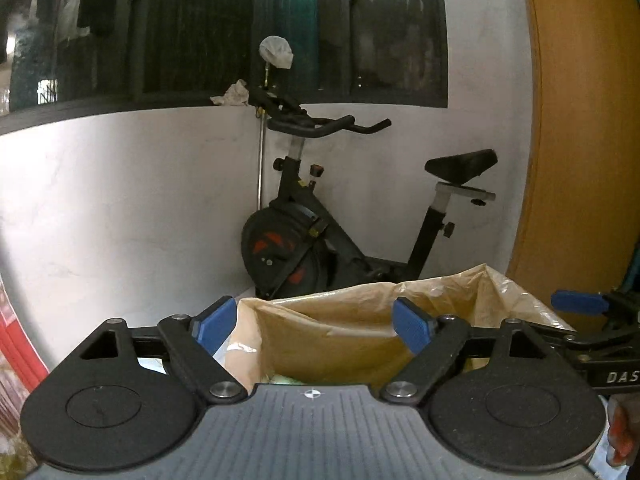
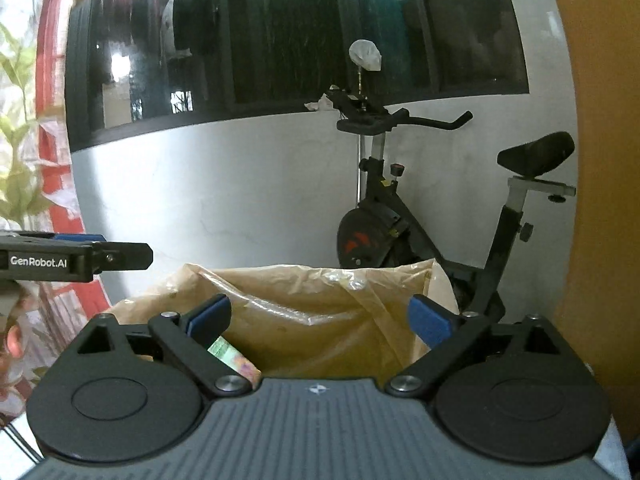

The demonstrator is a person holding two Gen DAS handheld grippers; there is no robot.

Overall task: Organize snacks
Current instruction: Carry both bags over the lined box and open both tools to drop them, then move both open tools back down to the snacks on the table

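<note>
Fingers of both the left gripper [image 1: 316, 326] and right gripper [image 2: 320, 320] are spread wide, nothing held. A green-and-pink snack packet [image 2: 234, 358] is seen low in the plastic-lined box [image 2: 320, 300], at seven o'clock from the right gripper, beside its left finger; its long axis slants toward four o'clock. The right gripper is judged nearer.

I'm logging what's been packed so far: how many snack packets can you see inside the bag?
1: a green and pink snack packet low inside the tan plastic bag, just behind the right claw's left finger. Others may lie hidden deeper.
</note>
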